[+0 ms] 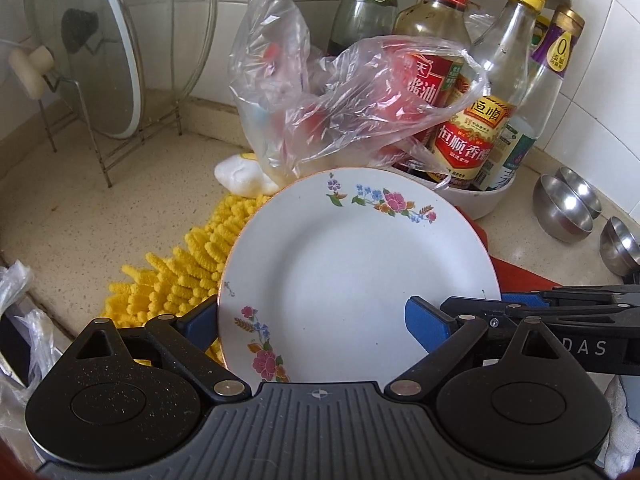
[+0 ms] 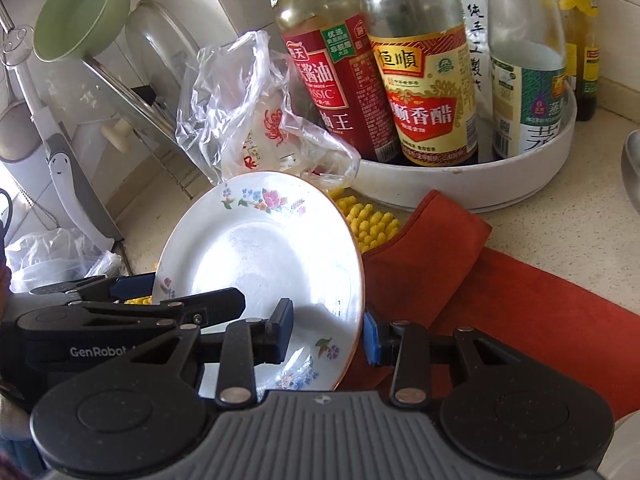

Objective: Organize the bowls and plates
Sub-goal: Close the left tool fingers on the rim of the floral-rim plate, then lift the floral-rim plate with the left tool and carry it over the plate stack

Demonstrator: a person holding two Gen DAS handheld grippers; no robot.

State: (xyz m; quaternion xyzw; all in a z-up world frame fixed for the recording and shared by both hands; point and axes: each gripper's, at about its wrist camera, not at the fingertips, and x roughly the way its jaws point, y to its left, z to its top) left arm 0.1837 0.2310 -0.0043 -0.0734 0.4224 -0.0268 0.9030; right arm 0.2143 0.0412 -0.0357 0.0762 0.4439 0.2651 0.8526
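A white plate with flower prints [image 1: 352, 264] is held tilted above the counter; it also shows in the right wrist view [image 2: 264, 256]. My left gripper [image 1: 312, 320] straddles the plate's left rim, one blue pad [image 1: 424, 328] on its face, one behind; it looks closed on the rim. My right gripper [image 2: 328, 336] straddles the right rim with a gap at the pads [image 2: 372, 340]. Each gripper shows in the other's view. Steel bowls [image 1: 568, 208] sit on the counter at right.
A yellow chenille mat [image 1: 184, 276] and a red cloth [image 2: 480, 288] lie under the plate. A white tray of sauce bottles [image 2: 472, 184] and a plastic bag [image 1: 320, 104] stand behind. A rack with glass lids [image 1: 92, 60] is at left.
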